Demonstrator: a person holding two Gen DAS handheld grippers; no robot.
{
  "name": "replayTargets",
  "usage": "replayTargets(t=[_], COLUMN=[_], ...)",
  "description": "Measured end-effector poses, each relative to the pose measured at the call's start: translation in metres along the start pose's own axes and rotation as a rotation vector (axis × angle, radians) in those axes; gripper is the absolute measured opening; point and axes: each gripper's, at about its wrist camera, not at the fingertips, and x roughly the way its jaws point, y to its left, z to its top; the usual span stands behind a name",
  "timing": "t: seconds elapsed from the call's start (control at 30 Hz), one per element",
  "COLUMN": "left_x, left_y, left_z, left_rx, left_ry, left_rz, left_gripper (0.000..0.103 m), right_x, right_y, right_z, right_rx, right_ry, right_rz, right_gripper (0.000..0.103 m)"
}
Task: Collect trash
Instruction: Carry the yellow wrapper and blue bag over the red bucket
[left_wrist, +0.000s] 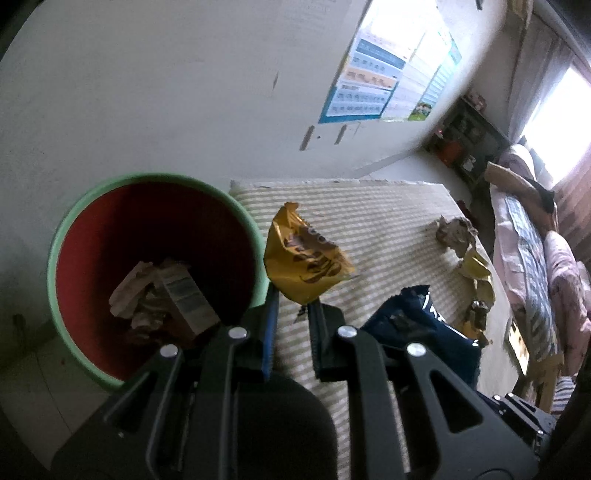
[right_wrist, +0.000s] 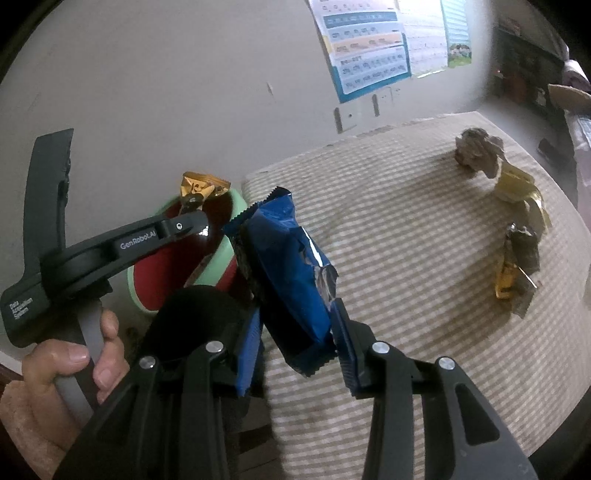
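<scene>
Crinkly foil is the cargo: the left gripper (left_wrist: 291, 306) pinches a yellow wrapper (left_wrist: 304, 262) at the bin (left_wrist: 59, 240) rim, and the right gripper (right_wrist: 295, 332) clamps a blue packet (right_wrist: 291, 273) over the striped bench (right_wrist: 406, 229). Best carry each fully over the green-rimmed red bin before releasing, since light foil drifts. Crumpled scraps (right_wrist: 476, 151) remain.
</scene>
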Motion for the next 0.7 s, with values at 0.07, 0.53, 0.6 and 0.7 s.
replayTargets(t=[0.07,0.53,0.6,0.7], left_x=[-0.001,-0.016,-0.016,-0.015], left_y=[0.006,0.065,0.075,0.091], left_z=[0.001,0.011,0.01,0.008], left_rx=[-0.014,-0.096,-0.105,-0.128], left_ry=[-0.002,-0.03,-0.027,-0.016], left_rz=[0.002,0.058,0.074,0.093], left_gripper=[0.015,0.015,0.015,0.015], right_x=[0.003,0.034,0.042,0.052], right_y=[0.004,0.042,0.05,0.063], right_z=[0.002,0.02,0.026,0.036], right_rx=[-0.008,-0.094,-0.105,-0.134], right_ry=[0.004,0.046,0.053,0.058], right_rz=[0.0,0.04,0.05,0.057], right_gripper=[0.037,0.038,0.038,0.038])
